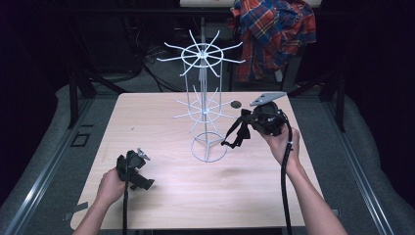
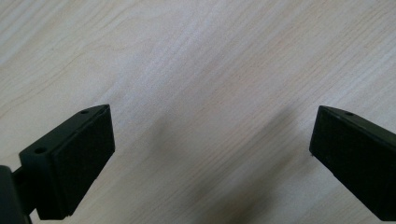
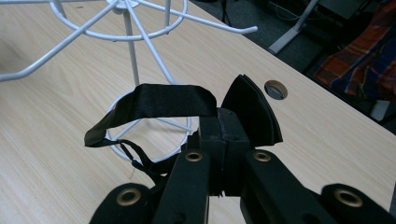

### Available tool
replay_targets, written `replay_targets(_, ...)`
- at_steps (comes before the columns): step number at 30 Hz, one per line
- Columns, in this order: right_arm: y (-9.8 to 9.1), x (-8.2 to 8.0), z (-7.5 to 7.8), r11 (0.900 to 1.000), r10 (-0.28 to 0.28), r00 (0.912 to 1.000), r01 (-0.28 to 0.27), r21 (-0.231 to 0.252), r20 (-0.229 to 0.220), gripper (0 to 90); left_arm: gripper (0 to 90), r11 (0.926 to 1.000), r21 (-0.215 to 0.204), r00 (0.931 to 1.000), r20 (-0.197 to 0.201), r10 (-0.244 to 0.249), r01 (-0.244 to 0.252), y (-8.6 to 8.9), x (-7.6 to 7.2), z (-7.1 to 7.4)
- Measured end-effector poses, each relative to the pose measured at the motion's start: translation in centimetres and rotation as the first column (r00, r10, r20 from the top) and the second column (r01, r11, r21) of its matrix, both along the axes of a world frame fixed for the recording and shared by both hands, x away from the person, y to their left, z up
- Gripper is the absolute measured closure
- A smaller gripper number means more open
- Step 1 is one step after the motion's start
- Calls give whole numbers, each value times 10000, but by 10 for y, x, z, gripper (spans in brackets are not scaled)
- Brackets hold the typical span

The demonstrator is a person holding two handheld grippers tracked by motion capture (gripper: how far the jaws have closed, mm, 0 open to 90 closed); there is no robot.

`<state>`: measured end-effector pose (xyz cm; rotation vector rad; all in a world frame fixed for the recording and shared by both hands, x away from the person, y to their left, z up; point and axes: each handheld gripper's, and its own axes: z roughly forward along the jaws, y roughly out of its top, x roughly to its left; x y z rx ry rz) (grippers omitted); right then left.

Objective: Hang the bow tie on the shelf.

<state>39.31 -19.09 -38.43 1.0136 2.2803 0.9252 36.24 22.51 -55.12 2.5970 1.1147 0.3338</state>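
Observation:
A white wire display rack (image 1: 204, 105) with two tiers of spoke hooks stands at the middle of the wooden table (image 1: 161, 196). My right gripper (image 1: 247, 125) is held above the table just right of the rack, shut on a black eye mask (image 1: 238, 131) whose strap dangles toward the rack's base ring. In the right gripper view the mask (image 3: 243, 116) sits pinched between the jaws, its strap (image 3: 159, 100) looping over the rack's base (image 3: 140, 116). My left gripper (image 1: 144, 169) rests low at the table's front left, open, with bare wood between its fingers (image 2: 70, 163).
A plaid shirt (image 1: 274, 34) hangs behind the table at the back right. A small round hole (image 1: 236, 104) lies in the tabletop near the far edge. Dark floor and stand legs surround the table.

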Motion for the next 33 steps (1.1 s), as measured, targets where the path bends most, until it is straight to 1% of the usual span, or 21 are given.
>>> replay_targets(7,2,7,2,10000,-39,10000,39,-53,-18,900,1,10000,-13,10000,-10,1,-1,0,0,0)
replay_targets(9,2,8,3,10000,-24,10000,24,-12,46,900,1,10000,-17,10000,-13,5,-5,0,0,0)
replay_targets(13,5,11,7,9999,-36,10000,37,-149,93,900,1,10000,-1,10000,-6,-9,9,0,0,0)
replay_targets(18,8,14,10,9999,-22,9999,25,-156,149,900,1,10000,-1,10000,-4,-8,8,0,0,0)
replay_targets(22,11,17,10,9997,6,9998,-1,-262,203,900,1,10000,-13,10000,-17,-3,3,0,0,0)
replay_targets(23,11,17,10,9995,-9,9998,15,-316,184,900,1,10000,7,10000,-6,-12,12,0,0,0)
replay_targets(26,13,19,9,9997,-13,9998,18,-260,190,900,1,10000,12,10000,12,-16,16,0,0,0)
replay_targets(33,19,25,12,9993,115,9998,-110,-361,149,900,2,10000,31,10000,-3,-33,33,0,0,0)
